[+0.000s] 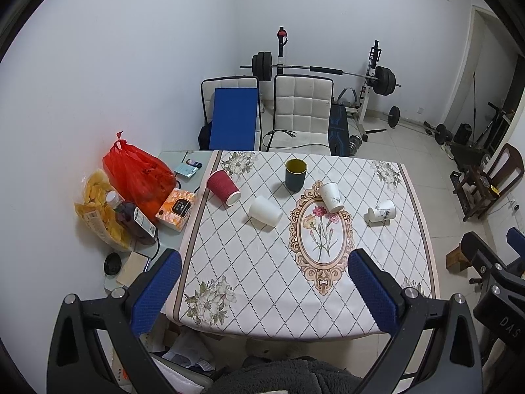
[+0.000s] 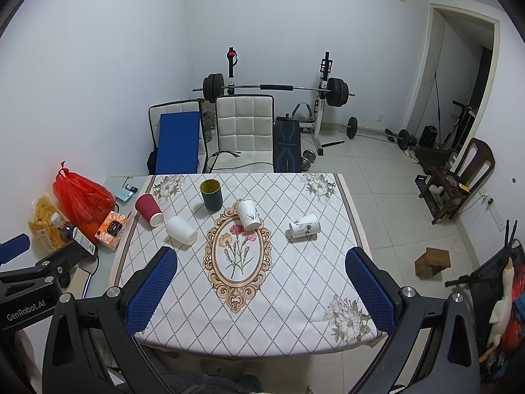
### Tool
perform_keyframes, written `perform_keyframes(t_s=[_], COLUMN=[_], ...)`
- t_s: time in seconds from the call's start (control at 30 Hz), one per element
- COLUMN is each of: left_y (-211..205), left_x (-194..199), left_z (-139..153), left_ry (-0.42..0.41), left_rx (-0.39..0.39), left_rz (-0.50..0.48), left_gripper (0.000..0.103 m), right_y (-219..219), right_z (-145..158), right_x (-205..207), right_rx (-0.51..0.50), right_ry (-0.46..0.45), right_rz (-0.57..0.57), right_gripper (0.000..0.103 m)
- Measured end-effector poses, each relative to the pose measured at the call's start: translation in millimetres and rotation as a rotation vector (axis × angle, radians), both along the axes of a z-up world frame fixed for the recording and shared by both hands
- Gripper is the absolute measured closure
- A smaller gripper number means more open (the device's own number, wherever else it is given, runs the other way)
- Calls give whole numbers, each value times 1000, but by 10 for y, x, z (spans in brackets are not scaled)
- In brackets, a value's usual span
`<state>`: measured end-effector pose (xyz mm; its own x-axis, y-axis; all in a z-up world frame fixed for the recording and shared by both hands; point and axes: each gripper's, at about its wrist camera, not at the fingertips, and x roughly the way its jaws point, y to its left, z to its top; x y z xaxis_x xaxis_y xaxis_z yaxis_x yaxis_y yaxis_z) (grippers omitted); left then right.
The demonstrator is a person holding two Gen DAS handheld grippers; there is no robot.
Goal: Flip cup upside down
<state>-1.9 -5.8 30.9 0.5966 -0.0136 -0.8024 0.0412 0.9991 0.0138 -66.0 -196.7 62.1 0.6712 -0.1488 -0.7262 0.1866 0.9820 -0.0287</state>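
Above the near edge of the table (image 1: 262,315), the left tongs (image 1: 262,282) are held with their blue pads spread wide and nothing between them. The right tongs (image 2: 261,282) are likewise spread wide and empty, above the same edge. Beyond them, five cups are seen on the flowered tablecloth (image 2: 295,279). A dark green cup (image 1: 295,174) stands upright, mouth up, toward the far side. A red cup (image 1: 223,186) and a plain white cup (image 1: 265,212) lie on their sides to its left. Two printed white cups are tipped over: one (image 1: 331,197) at the top of the oval flower frame, the other (image 1: 381,210) further right. A red bag (image 1: 137,174) and a tissue box (image 1: 175,209) are set at the table's left.
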Motion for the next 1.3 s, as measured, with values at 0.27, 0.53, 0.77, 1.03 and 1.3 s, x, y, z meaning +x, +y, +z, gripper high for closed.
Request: perform_keyframes(t_s=[0.27,0.53,0.77,1.03,1.3], left_y=[-2,-33,-38,118,410], left_x=[-3,78,248,751,1537], left_z=[-3,5,-324,-1083,-1975], left_ry=[1,18,62,229,418], left_rx=[0,5,26,68,55], left_rz=[-1,13,91,164,214], left_gripper=[0,0,0,0,0], right_y=[6,22,-134,-155,16], right_z=[13,45,-125,-979,-2146], right_x=[-3,15,228,719,1345], right_rx=[4,18,42,34,34], right_ry=[-12,-9,40,199,383], right_rz=[20,25,33,72,79], right_gripper=[0,0,0,0,0])
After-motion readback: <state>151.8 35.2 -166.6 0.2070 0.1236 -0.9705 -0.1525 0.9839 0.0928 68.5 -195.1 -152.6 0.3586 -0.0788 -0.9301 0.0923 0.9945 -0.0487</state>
